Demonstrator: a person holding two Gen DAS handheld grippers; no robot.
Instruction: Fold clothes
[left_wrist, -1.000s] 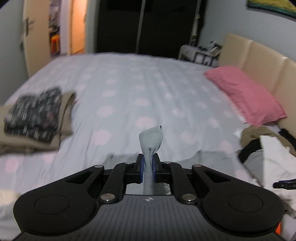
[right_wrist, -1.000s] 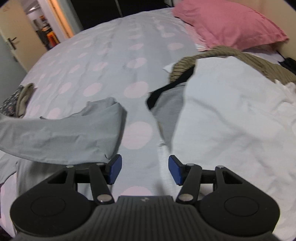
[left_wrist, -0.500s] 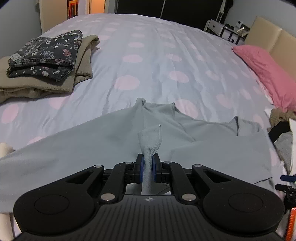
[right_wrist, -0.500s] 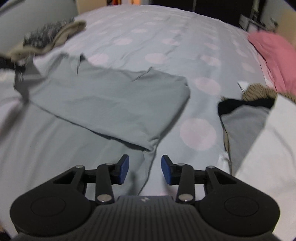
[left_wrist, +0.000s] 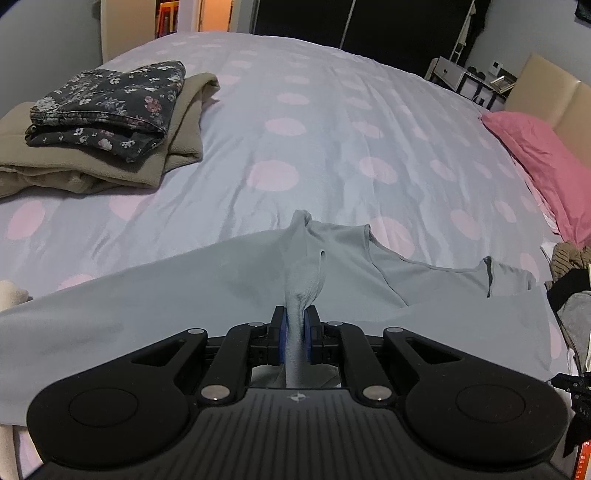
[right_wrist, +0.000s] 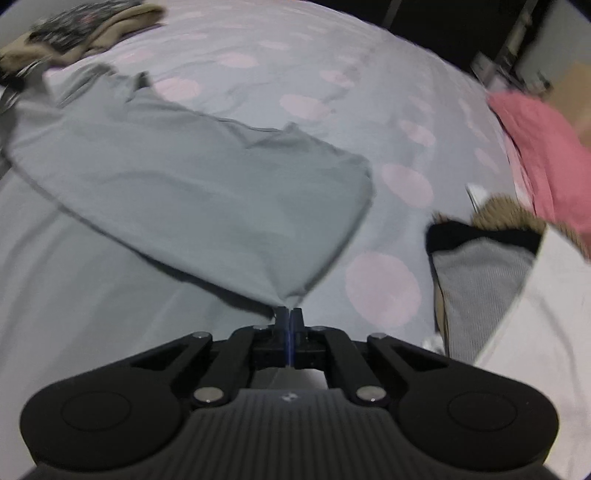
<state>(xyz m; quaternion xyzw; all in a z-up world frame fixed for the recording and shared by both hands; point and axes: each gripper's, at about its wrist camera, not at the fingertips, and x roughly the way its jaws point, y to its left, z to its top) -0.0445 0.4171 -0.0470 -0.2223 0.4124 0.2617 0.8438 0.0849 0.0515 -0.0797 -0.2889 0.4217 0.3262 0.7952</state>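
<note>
A light grey shirt (left_wrist: 184, 295) lies spread over the near part of the bed, its neckline toward the far side. My left gripper (left_wrist: 295, 325) is shut on a bunched fold of the grey shirt, which sticks up between the blue pads. In the right wrist view the same grey shirt (right_wrist: 192, 192) stretches to the left. My right gripper (right_wrist: 290, 317) is shut on the grey shirt's near corner, which pulls to a point at the fingertips.
The bed has a pale cover with pink dots (left_wrist: 332, 122). A folded floral garment on a folded tan one (left_wrist: 110, 110) sits far left. A pink pillow (left_wrist: 543, 155) lies at the right. A pile of unfolded clothes (right_wrist: 517, 295) lies right of my right gripper.
My right gripper has closed on the shirt's corner; it was open before. The left gripper has tilted down, bringing the shirt onto the bed, and keeps its hold.
</note>
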